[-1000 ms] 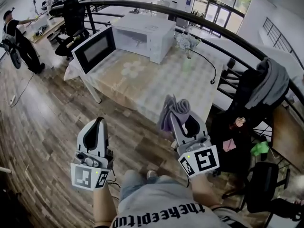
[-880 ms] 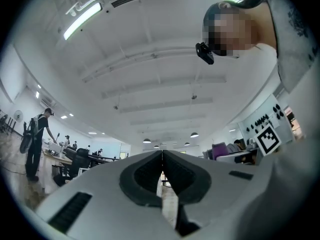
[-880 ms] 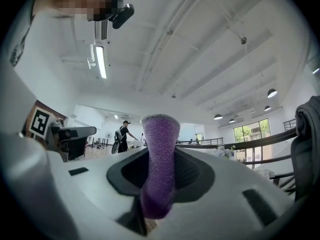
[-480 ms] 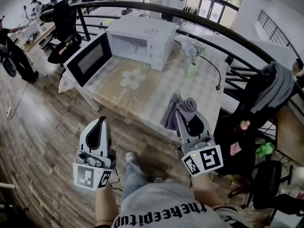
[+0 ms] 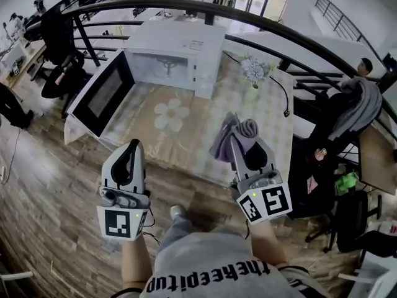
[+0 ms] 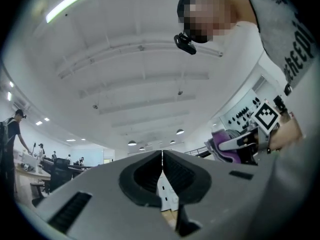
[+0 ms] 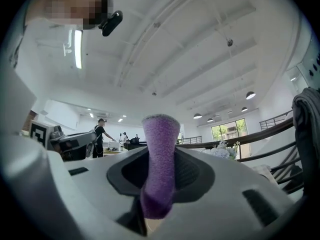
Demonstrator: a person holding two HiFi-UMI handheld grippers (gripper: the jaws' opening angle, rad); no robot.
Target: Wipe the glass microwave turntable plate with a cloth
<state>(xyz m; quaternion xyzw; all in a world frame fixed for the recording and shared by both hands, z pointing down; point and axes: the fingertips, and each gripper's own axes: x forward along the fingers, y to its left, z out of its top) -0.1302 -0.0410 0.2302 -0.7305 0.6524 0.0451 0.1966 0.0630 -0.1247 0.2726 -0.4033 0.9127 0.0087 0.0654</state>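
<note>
now the right gripper [image 5: 234, 136], at 4 o'clock, has its fingers clenched on the purple cloth [image 5: 222, 144]. the left gripper [image 5: 132, 146], at 8 o'clock, is closed empty. an open microwave [image 5: 180, 48] sits at 12 on the surface [image 5: 205, 112].
</note>
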